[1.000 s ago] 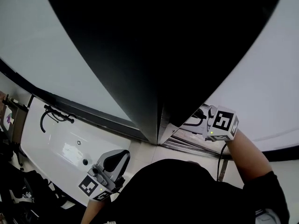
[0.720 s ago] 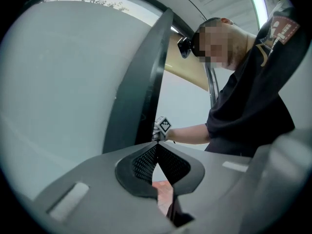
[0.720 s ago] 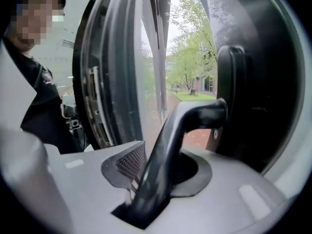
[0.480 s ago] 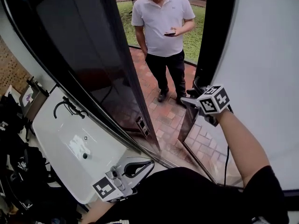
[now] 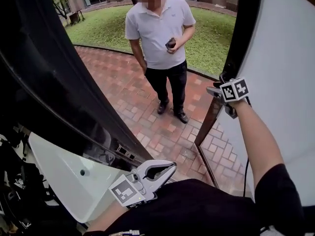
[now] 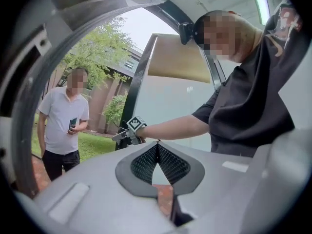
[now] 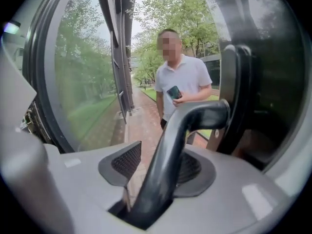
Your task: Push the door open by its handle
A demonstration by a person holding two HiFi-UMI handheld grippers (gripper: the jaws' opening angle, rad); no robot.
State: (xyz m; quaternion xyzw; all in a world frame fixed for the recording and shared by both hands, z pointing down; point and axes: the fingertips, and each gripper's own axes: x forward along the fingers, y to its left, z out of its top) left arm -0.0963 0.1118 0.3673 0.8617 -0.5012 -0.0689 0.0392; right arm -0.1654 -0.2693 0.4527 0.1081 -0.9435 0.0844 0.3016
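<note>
Head view: the door (image 5: 283, 58), a pale panel in a dark frame, stands swung open at the right side, and a dark glass panel (image 5: 44, 82) fills the left side. Between them a brick path (image 5: 142, 102) goes out to a green lawn (image 5: 98, 28). On the path stands a person (image 5: 157, 38) in a white shirt and black trousers, facing the doorway. Below the dark glass panel, at the lower left, a white basin (image 5: 64, 176) is seen. The right hand-held gripper (image 5: 216, 91) is at the free edge of the door's frame, on an outstretched arm. In the right gripper view the dark curved handle (image 7: 195, 118) comes from the door's dark edge and passes down between the jaws. These jaws have just been opening: the pad (image 7: 126, 161) at the left of that view is clear of the handle, which lies against the other side, so the grip is released. The left hand-held gripper (image 5: 170, 168) is low, near the wearer's body and well apart from the door, its jaws closed tip to tip on nothing. The standing person holds a phone (image 5: 170, 44).
</note>
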